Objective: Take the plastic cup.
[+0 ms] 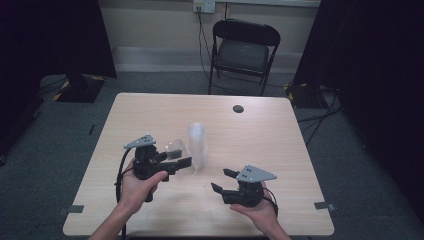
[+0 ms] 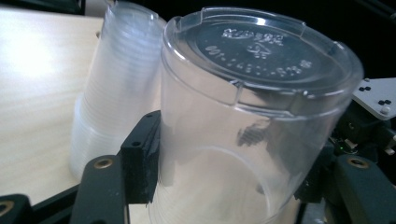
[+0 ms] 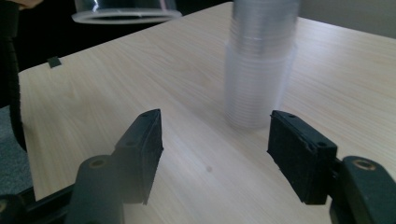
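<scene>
A single clear plastic cup [image 1: 175, 148] [image 2: 252, 116] is held off the table, its base turned toward the camera in the left gripper view. My left gripper [image 1: 179, 156] [image 2: 229, 163] is shut on its sides. Just to the right of it an upside-down stack of clear cups [image 1: 197, 145] [image 2: 116, 84] [image 3: 259, 79] stands on the light wooden table [image 1: 260, 135]. My right gripper [image 1: 220, 179] [image 3: 215, 149] is open near the table's front right, pointing at the stack, nothing between its jaws. The held cup's rim [image 3: 123, 14] shows at the top left of the right gripper view.
A small dark round spot [image 1: 238, 108] lies on the table's far side. A black folding chair [image 1: 245, 50] stands beyond the table. Dark curtains hang at both sides, and cables run over the grey floor.
</scene>
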Motion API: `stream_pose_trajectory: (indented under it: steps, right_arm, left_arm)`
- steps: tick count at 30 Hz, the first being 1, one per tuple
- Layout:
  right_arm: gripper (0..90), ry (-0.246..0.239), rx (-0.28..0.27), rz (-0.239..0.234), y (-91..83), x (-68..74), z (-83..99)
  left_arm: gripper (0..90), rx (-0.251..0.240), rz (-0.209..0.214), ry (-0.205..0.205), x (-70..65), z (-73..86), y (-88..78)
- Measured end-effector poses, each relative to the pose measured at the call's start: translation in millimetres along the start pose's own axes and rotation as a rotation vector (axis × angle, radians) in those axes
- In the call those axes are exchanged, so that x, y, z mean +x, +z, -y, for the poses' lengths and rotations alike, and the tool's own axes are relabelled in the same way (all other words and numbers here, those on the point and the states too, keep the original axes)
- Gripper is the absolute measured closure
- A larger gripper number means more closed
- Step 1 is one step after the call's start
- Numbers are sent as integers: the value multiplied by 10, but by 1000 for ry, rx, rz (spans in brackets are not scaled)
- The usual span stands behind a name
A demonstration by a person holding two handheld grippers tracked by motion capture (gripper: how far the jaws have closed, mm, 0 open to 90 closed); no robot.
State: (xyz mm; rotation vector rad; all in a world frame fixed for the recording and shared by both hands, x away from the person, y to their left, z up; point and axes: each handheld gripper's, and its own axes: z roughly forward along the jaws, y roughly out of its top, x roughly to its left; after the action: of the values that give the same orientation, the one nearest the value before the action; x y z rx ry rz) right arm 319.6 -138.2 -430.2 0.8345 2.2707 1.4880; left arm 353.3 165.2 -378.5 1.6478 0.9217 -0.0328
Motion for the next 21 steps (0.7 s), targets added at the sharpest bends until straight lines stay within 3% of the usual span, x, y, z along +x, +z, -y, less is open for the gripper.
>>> stream_pose_trajectory:
  steps: [4, 8, 10, 14, 15, 21]
  right_arm:
    - [435, -58, -31, -37, 118, 122, -82]
    - [461, -99, -40, -43, 169, 182, -126]
    - [521, -128, -67, -38, 200, 234, -157]
    - [592, -141, -108, -51, 209, 260, -199]
    - [602, -152, -134, -48, 211, 279, -233]
    - [632, -167, -172, -40, 258, 306, -295]
  left_arm:
    - [386, 13, 37, -41, 0, 27, 17]
    - [386, 4, 66, -68, -2, 19, 8]
    - [387, -4, 71, -72, -18, 2, -11]
    - [398, -11, 102, -83, -26, -11, -29]
    - [403, -11, 105, -82, -26, -12, -33]
    - [407, -21, 108, -72, -28, -17, -34]
